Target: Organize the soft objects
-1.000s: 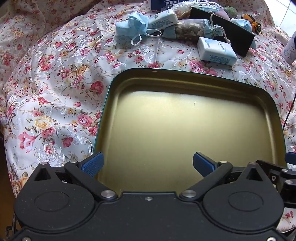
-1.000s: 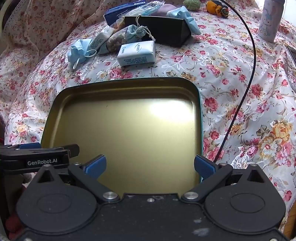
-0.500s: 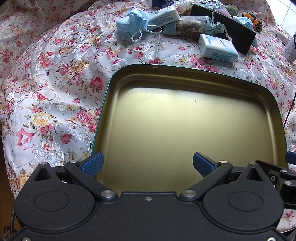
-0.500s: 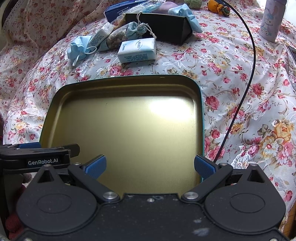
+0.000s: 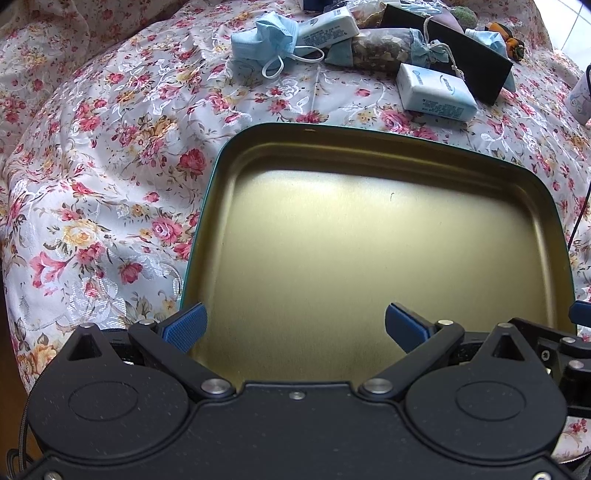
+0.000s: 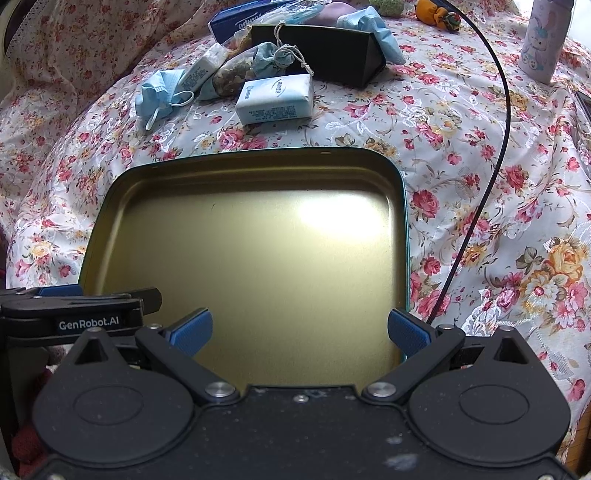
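Observation:
A shallow gold tin tray (image 5: 221, 173) (image 6: 400, 192) with a teal rim lies empty on the floral cloth. My left gripper (image 5: 295, 326) is open and empty over its near edge. My right gripper (image 6: 299, 330) is open and empty over the near right part. Beyond the tray lie a blue face mask (image 5: 264, 38) (image 6: 157, 90), a white tissue pack (image 5: 436, 92) (image 6: 275, 98), a second tissue pack (image 5: 327, 26) (image 6: 201, 72) and a drawstring sachet pouch (image 5: 388, 50) (image 6: 242, 68). The left gripper's body (image 6: 74, 314) shows in the right wrist view.
A black box (image 5: 469, 62) (image 6: 325, 51) stands behind the soft things, with another blue mask (image 6: 373, 24) at its side. A blue tissue packet (image 6: 243, 22), a small orange toy (image 6: 437, 14) and a white bottle (image 6: 543, 37) sit further back. A black cable (image 6: 491, 158) runs on the right.
Both grippers have drawn back and tilted, so the tray and the soft things sit lower and nearer in view. Both stay open and empty. Nothing on the cloth has moved.

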Tool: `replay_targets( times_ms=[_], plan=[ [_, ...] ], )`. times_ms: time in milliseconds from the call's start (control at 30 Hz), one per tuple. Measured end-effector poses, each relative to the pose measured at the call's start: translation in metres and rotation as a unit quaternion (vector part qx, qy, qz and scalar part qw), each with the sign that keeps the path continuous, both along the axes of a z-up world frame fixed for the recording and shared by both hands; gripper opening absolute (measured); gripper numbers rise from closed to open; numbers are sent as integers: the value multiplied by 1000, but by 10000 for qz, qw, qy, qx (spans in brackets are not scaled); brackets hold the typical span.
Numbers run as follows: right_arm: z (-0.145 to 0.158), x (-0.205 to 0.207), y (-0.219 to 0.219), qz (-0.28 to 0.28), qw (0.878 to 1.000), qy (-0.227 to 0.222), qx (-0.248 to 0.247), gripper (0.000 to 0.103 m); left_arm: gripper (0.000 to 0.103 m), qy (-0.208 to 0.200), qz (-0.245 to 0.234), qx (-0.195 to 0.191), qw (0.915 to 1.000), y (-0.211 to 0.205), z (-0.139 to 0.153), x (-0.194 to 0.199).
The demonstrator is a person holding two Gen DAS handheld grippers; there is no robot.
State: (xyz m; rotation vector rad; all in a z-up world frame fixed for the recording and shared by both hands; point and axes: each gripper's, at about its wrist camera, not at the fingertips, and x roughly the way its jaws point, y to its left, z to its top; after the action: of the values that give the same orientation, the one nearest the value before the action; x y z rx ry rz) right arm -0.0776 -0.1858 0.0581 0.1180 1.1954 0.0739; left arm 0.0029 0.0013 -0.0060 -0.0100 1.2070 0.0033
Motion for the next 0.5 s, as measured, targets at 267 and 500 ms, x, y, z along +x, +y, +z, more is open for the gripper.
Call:
replay_targets(
  times_ms=[267,500],
  plan=[
    [-1,0,1,13,10000,5,1,102,99,34,-15,-4,10000,0,-2,0],
    [-2,0,1,27,10000,14,0,102,99,52,-9,-11,10000,1,-2,1]
  ],
)
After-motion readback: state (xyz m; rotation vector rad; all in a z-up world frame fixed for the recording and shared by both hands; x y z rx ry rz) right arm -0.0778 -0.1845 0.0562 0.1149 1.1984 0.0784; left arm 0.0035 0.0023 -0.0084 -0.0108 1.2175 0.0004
